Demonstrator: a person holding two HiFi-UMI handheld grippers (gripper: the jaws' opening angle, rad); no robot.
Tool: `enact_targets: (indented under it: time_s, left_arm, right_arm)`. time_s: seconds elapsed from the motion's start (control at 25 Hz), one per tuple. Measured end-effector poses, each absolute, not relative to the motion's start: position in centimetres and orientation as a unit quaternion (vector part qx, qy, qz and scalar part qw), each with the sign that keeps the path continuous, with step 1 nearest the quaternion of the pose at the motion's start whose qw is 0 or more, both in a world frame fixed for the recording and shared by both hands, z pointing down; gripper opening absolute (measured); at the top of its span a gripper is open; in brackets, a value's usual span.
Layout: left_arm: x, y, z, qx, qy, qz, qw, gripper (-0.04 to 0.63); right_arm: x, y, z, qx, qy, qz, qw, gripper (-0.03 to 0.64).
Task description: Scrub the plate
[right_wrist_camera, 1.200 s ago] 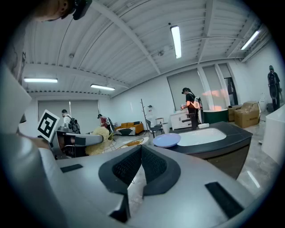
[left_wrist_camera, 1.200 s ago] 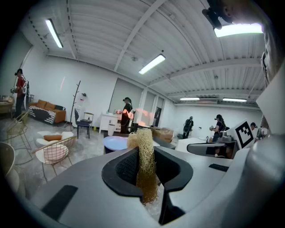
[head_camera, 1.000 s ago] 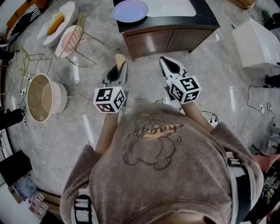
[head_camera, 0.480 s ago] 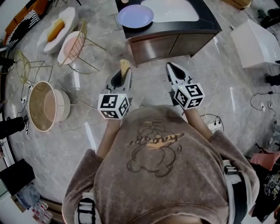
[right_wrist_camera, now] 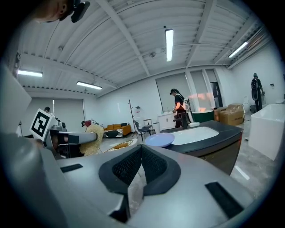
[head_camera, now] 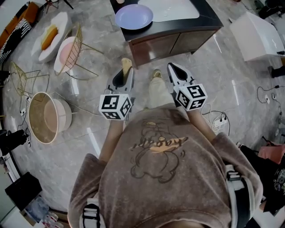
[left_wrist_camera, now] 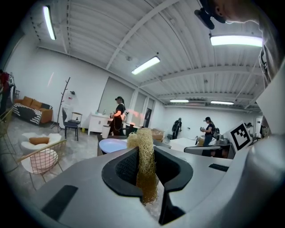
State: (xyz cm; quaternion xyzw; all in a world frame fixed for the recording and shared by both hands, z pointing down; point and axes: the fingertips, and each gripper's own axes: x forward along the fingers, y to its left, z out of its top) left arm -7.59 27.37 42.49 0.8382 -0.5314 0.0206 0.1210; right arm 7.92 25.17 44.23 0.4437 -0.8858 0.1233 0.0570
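Lavender plate [head_camera: 133, 16] sits on the dark counter [head_camera: 209, 21], just beside the white basin [head_camera: 173, 9], well apart from both my tools. My left gripper [head_camera: 125, 71] is clamped on a straw-coloured fibre scrubber [left_wrist_camera: 145, 164], which stands upright between its jaws. My right gripper [head_camera: 172, 68] has its jaws pressed together, nothing between them. Both point toward the counter, above grey marble floor [head_camera: 80, 147].

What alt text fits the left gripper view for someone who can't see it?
The left gripper is shut on a straw-coloured mesh scrubber. Beyond it lies a pale lilac plate, with people standing far off in a bright white room.
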Motion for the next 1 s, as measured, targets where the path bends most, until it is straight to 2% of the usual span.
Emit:
enact_targets:
  time_s: [0.32,1.0]
  left_arm:
    - [-9.2,19.9,42.9,0.828,-0.547,0.021,0.119,0.081]
    - [-9.2,-3.3,41.8,0.806,-0.574,0.028,0.14,0.081]
  right_arm:
    - [6.7,16.9,44.8,0.431,-0.892,0.128,0.054,-0.002]
    - [6.1,-6.6,43.3,0.381,-0.911,0.148,0.053,-0.001]
